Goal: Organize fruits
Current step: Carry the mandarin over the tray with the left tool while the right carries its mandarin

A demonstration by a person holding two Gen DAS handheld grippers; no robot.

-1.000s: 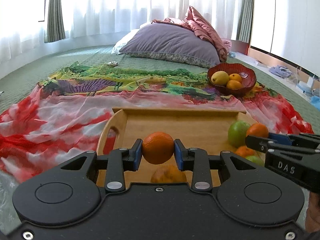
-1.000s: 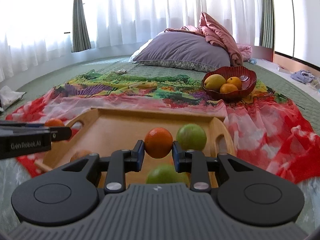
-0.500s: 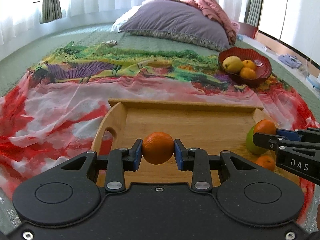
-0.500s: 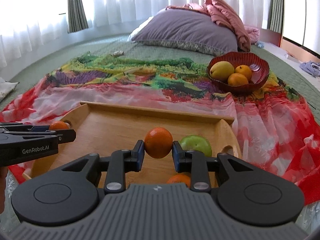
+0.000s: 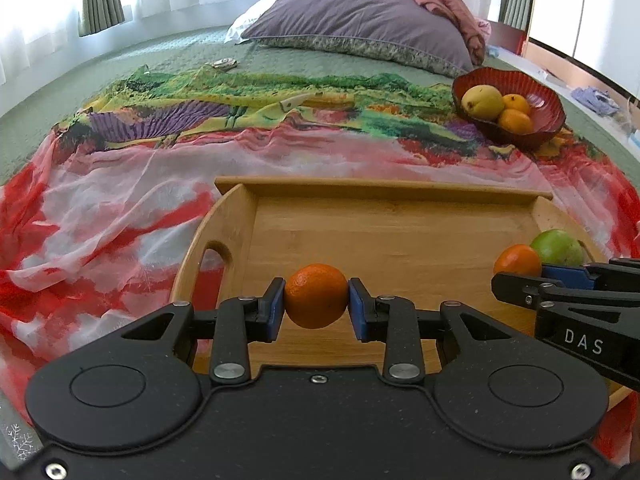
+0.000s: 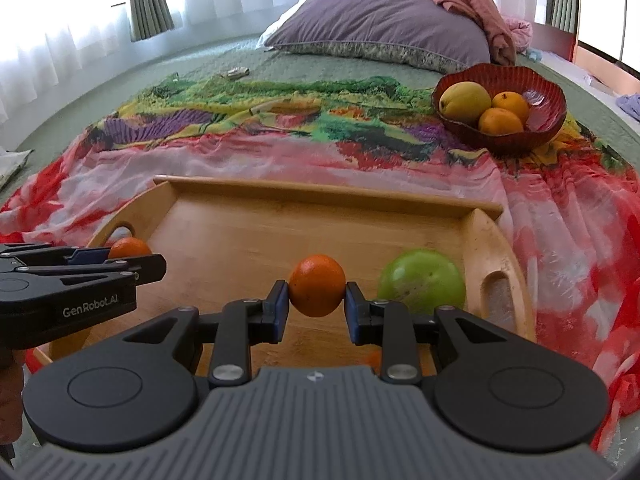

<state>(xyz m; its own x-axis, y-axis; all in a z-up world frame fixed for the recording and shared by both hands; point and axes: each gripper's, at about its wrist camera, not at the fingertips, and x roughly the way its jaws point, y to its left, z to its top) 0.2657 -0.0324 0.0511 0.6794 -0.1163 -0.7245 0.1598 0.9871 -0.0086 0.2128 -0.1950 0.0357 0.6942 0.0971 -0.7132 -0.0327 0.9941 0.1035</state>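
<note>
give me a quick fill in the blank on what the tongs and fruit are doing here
1. Each set of tongs, left and right, is shut on an ____.
2. The fruit still lying in the wooden tray is ____ in colour.
3. The red bowl holds ____ fruits.

Missing words: orange; green; three

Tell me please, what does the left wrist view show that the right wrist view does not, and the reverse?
Only the left wrist view shows the left gripper from behind, shut on its orange, and the right gripper's side marked DAS. Only the right wrist view shows the right gripper from behind, shut on the second orange, the whole green apple, the tray's right handle, and the left gripper's side marked GenRobot.AI. Both show the wooden tray, the red bowl holding three yellow-orange fruits, the colourful cloth and the purple pillow.
</note>
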